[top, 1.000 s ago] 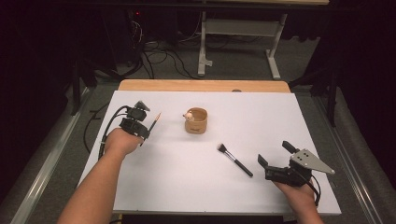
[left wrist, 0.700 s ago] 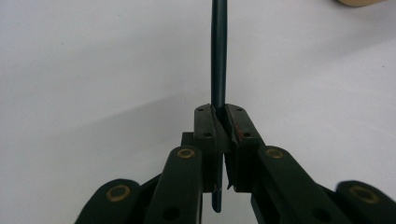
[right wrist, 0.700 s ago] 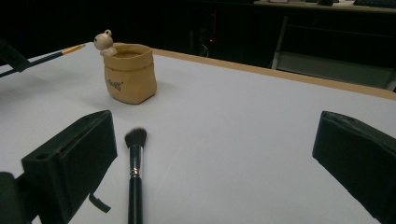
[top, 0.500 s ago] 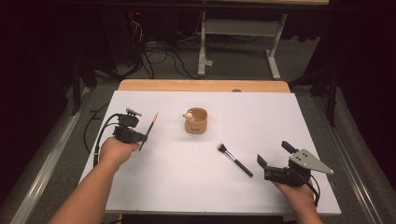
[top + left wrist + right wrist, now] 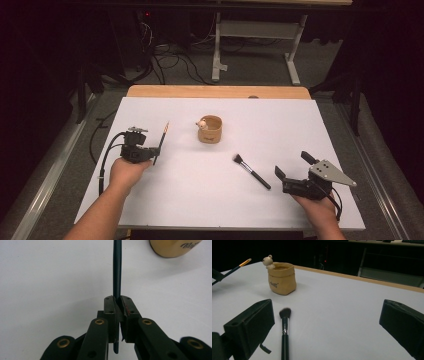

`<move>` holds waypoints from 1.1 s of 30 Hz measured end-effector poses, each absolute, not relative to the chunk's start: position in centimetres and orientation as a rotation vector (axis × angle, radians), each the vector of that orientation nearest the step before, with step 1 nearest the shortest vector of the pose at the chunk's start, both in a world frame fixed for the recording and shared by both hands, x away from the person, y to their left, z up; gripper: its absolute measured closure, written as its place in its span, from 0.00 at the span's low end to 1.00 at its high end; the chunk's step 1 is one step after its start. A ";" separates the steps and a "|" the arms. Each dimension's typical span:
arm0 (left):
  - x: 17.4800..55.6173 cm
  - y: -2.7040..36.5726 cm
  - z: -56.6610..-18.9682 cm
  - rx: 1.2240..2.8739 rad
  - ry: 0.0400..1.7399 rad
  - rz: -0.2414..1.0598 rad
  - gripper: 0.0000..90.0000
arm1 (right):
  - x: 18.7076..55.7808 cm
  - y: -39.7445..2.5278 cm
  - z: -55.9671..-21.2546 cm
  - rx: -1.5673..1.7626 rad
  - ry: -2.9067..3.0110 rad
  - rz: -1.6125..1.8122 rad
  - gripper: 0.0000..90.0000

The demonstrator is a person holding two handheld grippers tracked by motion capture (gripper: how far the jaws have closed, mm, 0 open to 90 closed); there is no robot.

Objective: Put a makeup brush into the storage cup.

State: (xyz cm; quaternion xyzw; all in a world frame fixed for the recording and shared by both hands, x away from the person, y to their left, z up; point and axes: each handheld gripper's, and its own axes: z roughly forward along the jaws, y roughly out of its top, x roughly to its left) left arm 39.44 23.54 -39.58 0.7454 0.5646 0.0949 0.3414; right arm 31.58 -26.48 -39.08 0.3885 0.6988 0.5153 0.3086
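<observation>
Your left claw (image 5: 150, 152) is clamped on a thin dark pencil-like brush (image 5: 160, 143), holding it above the left side of the white tabletop (image 5: 165, 200); in the left gripper view the two jaws pinch the dark shaft (image 5: 117, 270) tightly, with a short stub of it poking out behind them and the rest running straight away from you. In the high view the shaft tilts up and away toward the far side, ending in an orange-gold tip. To its right, near the middle of the tabletop, stands a small tan pouch-shaped holder (image 5: 210, 129) with a little pale figurine (image 5: 201, 123) perched on its left rim; the held brush is well apart from it. Your right claw (image 5: 292, 167) sits at the near right of the tabletop with its jaws spread wide and nothing between them. Just to its left lies a black-handled makeup brush (image 5: 251, 172), flat on the tabletop, bristles pointing toward the far left and handle toward your right claw. In the right gripper view that makeup brush (image 5: 284, 332) lies beside the left jaw, with the holder (image 5: 282, 278) farther off.
</observation>
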 end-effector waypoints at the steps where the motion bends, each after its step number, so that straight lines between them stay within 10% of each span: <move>1: 39.4 23.5 -39.6 1.934 1.462 0.254 0.94 | 31.6 -26.5 -39.1 1.024 1.847 1.361 0.01; 33: 36.6 23.1 -42.5 1.682 1.321 0.366 0.94 | 31.6 -26.3 -39.2 1.015 1.856 1.354 0.01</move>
